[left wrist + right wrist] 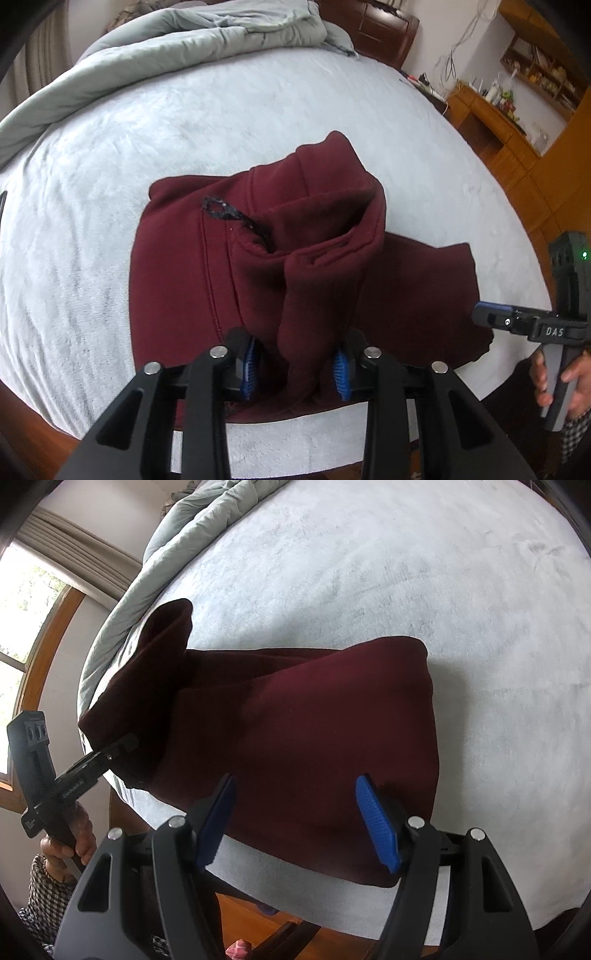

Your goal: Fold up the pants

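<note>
Dark red pants point(184, 280) lie partly folded on the pale bed sheet point(110, 155). My left gripper point(297, 363) is shut on a bunched fold of the pants near the waistband and lifts it off the bed; a black drawstring point(236, 216) shows beside the fold. In the right wrist view the pants point(314, 731) spread flat, with the lifted part at the left held by the left gripper point(125, 744). My right gripper point(295, 819) is open just above the near edge of the pants, holding nothing. It also shows in the left wrist view point(491, 317).
A grey-green duvet point(166, 44) is heaped along the far side of the bed. Wooden furniture and shelves point(517, 122) stand to the right. A window with curtains point(33, 609) is at the left. The bed's wooden edge point(295, 919) is close below the grippers.
</note>
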Tool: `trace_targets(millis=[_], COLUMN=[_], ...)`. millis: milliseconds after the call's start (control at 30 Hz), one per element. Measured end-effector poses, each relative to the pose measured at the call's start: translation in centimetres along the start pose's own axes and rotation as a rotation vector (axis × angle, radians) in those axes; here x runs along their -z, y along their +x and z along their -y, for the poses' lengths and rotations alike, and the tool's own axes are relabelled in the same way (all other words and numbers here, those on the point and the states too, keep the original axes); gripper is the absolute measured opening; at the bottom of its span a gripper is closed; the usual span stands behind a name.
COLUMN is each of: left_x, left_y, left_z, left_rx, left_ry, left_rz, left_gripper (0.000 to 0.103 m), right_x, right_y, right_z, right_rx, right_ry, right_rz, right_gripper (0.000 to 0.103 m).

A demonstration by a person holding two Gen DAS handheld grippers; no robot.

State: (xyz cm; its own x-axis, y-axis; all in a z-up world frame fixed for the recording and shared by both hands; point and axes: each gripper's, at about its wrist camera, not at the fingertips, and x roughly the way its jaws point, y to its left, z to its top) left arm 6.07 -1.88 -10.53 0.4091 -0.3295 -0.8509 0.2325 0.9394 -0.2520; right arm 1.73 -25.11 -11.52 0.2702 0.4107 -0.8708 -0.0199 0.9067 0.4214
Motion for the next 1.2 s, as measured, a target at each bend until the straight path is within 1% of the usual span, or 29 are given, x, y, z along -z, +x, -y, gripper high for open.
trace_targets(millis=[67,133,167,200,233,267,333,367,400,433,467,600,667,733,767,833,900,967,1000,1100,1200], left_x=[0.2,0.5,0.7,0.9,1.0,1.1,1.3,1.4,1.4,1.3,1.2,0.9,1.1,1.3,1.8,2.4,2.9,3.2,3.4,3.6,3.7], left_y=[0.4,1.0,1.1,1.3,1.0,0.5,-1.6,-2.7,-3.3,-3.7,-3.8,-2.3,-0.8,0.9,2.4,2.8,2.7,2.3,1.9,1.2,0.8], left_z=[0.4,0.6,0.8,0.9,0.9,0.8,0.0,-0.7,-1.4,-2.3,-3.4,-7.4,-8.6,-8.6,-8.6,-9.2,-10.6,-11.6,-12.1,-12.6,-13.2], left_rx=[-0.002,0.006,0.013,0.047,0.099,0.122,0.191,0.204,0.19,0.149,0.091,-0.146,-0.198,-0.224,-0.246,-0.193,-0.12,-0.09,-0.093,-0.098,-0.073], left_ry=[0.013,0.026,0.035,0.026,0.01,0.001,-0.028,-0.052,-0.074,-0.1,-0.123,-0.236,-0.264,-0.23,-0.212,-0.265,-0.365,-0.417,-0.429,-0.405,-0.399], left_rz=[-0.014,-0.037,-0.057,-0.1,-0.118,-0.11,-0.056,-0.024,0.002,0.018,0.015,-0.017,-0.059,-0.117,-0.173,-0.151,-0.153,-0.149,-0.144,-0.143,-0.154], left_gripper=[0.036,0.046,0.063,0.081,0.086,0.088,0.091,0.096,0.098,0.098,0.098,0.098,0.097,0.097,0.098,0.099,0.099,0.098,0.098,0.098,0.098], right_x=[0.0,0.2,0.2,0.2,0.1,0.1,0.0,-0.1,-0.2,-0.2,-0.4,-0.8,-1.2,-1.9,-2.3,-3.1,-3.9,-4.5,-4.7,-5.1,-5.1], right_y=[0.5,1.0,1.4,1.5,1.6,1.5,1.2,1.1,1.0,0.8,0.7,0.2,0.2,0.3,0.5,1.2,2.6,4.2,5.0,6.7,8.7], right_z=[0.3,0.7,1.0,1.1,1.3,1.3,1.1,0.9,0.7,0.5,0.2,-1.8,-3.4,-5.0,-5.6,-6.9,-8.0,-8.6,-8.8,-8.8,-8.8], right_rx=[0.007,0.011,0.009,0.004,0.001,-0.003,-0.005,-0.002,0.003,0.008,0.009,-0.025,-0.044,-0.061,-0.072,-0.09,-0.077,-0.069,-0.066,-0.087,-0.1], right_ry=[0.006,0.021,0.032,0.036,0.038,0.038,0.031,0.025,0.021,0.017,0.013,0.006,-0.006,-0.015,-0.016,-0.019,-0.021,-0.017,-0.007,0.036,0.076], right_rz=[-0.011,-0.024,-0.032,-0.033,-0.035,-0.037,-0.038,-0.039,-0.039,-0.037,-0.037,-0.04,-0.057,-0.067,-0.076,-0.097,-0.13,-0.168,-0.187,-0.213,-0.248], right_gripper=[0.067,0.067,0.067,0.067,0.068,0.068,0.069,0.072,0.073,0.073,0.073,0.074,0.081,0.084,0.086,0.088,0.089,0.089,0.089,0.089,0.089])
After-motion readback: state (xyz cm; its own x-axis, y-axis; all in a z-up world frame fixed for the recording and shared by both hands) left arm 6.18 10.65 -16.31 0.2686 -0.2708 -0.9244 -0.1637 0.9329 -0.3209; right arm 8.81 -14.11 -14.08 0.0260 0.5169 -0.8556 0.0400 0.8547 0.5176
